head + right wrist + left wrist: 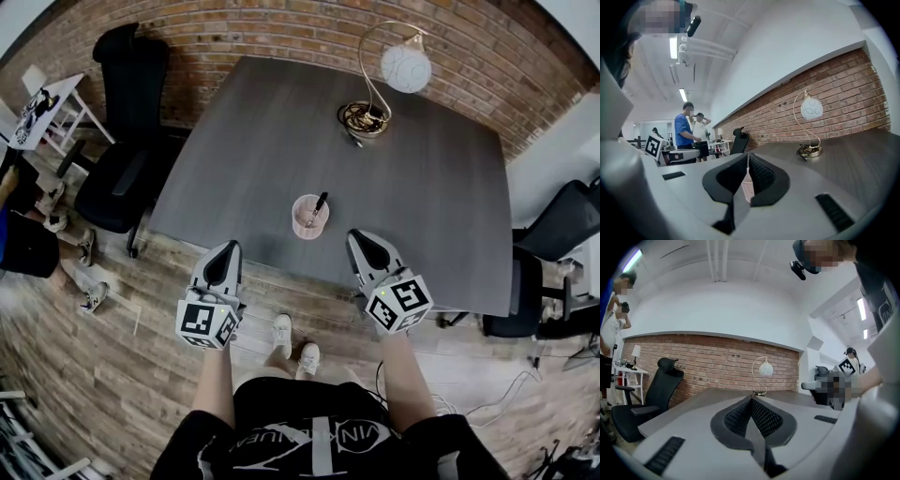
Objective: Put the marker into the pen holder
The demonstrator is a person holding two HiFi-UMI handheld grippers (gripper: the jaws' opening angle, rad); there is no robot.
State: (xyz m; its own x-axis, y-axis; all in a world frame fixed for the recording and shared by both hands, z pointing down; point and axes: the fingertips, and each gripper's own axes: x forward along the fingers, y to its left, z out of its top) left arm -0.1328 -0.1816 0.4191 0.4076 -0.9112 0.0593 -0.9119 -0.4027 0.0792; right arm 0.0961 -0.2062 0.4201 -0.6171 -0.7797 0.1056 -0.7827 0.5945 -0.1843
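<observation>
The marker (319, 207) already stands in the pink pen holder (307, 225), just left of the frame's middle in the head view. It leans to the right, with its dark upper end clear of the rim. The holder sits near the lower edge of the grey worktop (422, 187), and a lamp (405, 67) stands at the upper right.

The left tongs (229, 247) and right tongs (360, 235) hover at the worktop's lower edge, apart from the holder. Each gripper view shows its jaws closed on nothing, and the pink mesh shows only through the slit of the right pair.

The marker looks light and stiff, with a smooth barrel that may slip. If it needs moving, the exposed upper barrel is the place to pinch it. The holder seems light too, so a sideways nudge could tip it.
</observation>
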